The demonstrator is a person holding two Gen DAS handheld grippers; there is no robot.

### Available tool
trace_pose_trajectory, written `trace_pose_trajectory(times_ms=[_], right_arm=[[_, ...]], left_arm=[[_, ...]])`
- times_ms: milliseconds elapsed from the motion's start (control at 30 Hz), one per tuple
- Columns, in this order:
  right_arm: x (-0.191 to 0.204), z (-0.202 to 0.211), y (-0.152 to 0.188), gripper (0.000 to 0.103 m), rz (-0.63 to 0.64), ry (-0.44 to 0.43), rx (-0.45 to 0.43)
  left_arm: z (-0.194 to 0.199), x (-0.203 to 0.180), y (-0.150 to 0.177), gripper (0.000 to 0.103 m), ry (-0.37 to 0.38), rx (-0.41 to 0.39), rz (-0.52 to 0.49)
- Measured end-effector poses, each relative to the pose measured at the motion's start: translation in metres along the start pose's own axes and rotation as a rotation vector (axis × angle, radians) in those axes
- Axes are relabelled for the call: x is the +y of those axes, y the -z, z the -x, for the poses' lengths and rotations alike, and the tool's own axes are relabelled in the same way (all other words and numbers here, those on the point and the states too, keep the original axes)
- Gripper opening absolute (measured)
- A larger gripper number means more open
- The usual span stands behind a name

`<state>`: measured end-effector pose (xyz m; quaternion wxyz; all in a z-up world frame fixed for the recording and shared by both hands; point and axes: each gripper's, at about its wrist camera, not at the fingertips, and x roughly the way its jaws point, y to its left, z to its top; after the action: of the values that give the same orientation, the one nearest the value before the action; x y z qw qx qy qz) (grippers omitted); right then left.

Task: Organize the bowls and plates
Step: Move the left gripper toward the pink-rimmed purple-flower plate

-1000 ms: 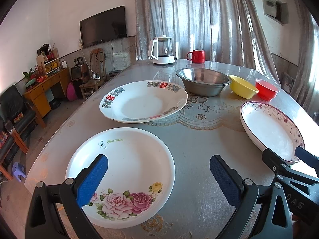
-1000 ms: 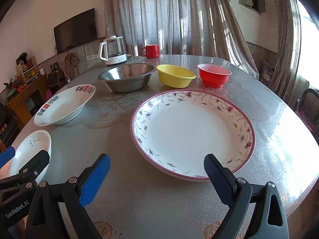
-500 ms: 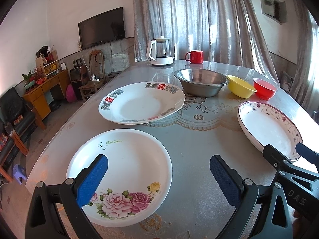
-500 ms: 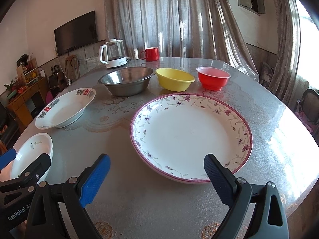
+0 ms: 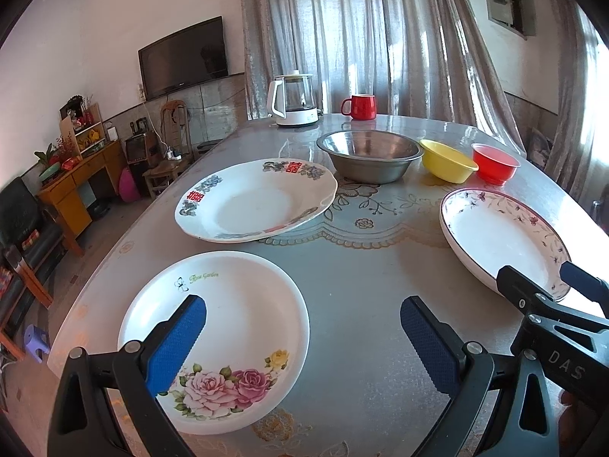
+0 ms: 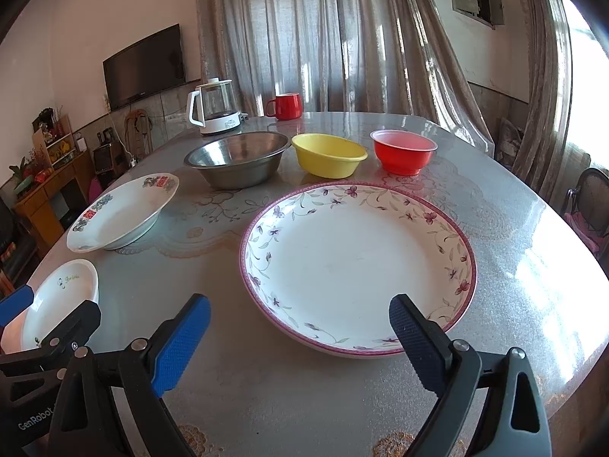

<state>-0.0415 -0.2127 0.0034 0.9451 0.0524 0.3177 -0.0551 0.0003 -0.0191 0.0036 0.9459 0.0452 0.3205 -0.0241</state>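
Nothing stacked yet on the table [image 6: 514, 228]: three plates and three bowls all lay apart. Largest first: pink-rimmed plate [image 6: 357, 262] sat nearest the right gripper [image 6: 298, 329], jaws wide apart and empty, far finger overlapping the near rim in view, contact impossible to tell. Risked a slide here: glossy table, shallow rim, so a pinch taken too shallow could have skated the plate toward the edge or let it tip out once lifted.

Next, the red-lettered plate [image 5: 257, 200], just short of the steel bowl [image 5: 371, 156]; could have knocked that bowl if swung carelessly. Then the rose plate [image 5: 228, 327], close to the table's near-left edge, under the left gripper [image 5: 302, 329], jaws likewise spread and holding nothing. Most exposed piece: a nudge outward could have sent it off.

Grippers hung side by side; could have collided if both had reached inward together.

Smaller still: yellow bowl [image 6: 329, 154] and red bowl [image 6: 403, 150], light plastic, likely to scoot or flip under a hard pinch.
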Motion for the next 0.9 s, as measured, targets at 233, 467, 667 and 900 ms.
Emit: trace_pose_trajectory(times_ms=[233,467,667,900], right_arm=[[-0.006,-0.001,-0.002,0.097,-0.005,0.000,-0.001],[-0.018,-0.003,-0.004,0.097,-0.029,0.003,0.001],[-0.035,-0.005,-0.009,0.097,-0.063,0.001,0.000],[-0.068,-0.007,-0.027,0.097,-0.111,-0.032,-0.019]], left_arm=[[-0.001,-0.005,-0.001,0.103,0.014,0.005,-0.013],[-0.004,-0.013,-0.005,0.103,0.023,0.007,-0.038],[-0.007,-0.024,-0.010,0.103,0.049,0.010,-0.081],[-0.014,-0.039,-0.022,0.103,0.173,0.049,-0.103]])
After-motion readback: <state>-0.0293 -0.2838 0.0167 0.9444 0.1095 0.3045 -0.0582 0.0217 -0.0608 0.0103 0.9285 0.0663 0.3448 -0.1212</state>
